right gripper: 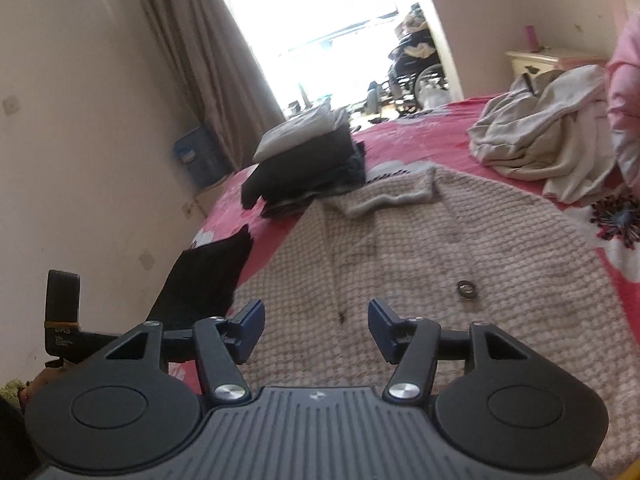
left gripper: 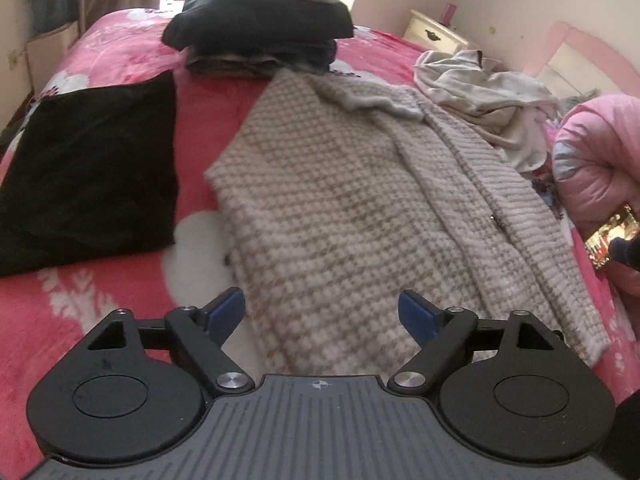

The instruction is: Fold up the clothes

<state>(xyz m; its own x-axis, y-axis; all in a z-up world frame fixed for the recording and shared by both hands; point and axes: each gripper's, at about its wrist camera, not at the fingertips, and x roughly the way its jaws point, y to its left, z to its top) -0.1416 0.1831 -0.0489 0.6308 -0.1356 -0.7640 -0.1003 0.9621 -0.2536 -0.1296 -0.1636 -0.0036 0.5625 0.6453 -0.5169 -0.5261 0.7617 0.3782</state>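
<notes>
Houndstooth knit cardigan point(left gripper: 344, 208) spread flat across middle of bed point(left gripper: 100, 320), near hem at bed's near edge, collar point(left gripper: 372, 100) toward far end, touching foot of folded stack point(left gripper: 256, 28). Ribbed front band point(left gripper: 500, 200) running along side facing crumpled pale garment point(left gripper: 480, 104). One dark button point(right gripper: 467, 290) visible on front panel in right wrist view. Black folded piece point(left gripper: 88, 184) toward bed's left edge, apart from cardigan.

Left gripper point(left gripper: 320, 316): jaws spread wide, nothing between pads, hovering over near hem. Right gripper point(right gripper: 316, 330): jaws apart, narrower gap, empty, likewise above knit.

Handling, judged: thick, loose knit, soft and limp, no stiffness of its own; likely moderate weight for a garment, enough to sag and stretch if lifted by a single point. Surface rough, not slippery; pads should bite well. Not fragile, though open weave could snag on pad corners.

Hold points, judged: pinch through full thickness at hem corners or along ribbed band, where fabric is denser. Avoid button. Two grips well apart to keep edge straight during fold.
</notes>
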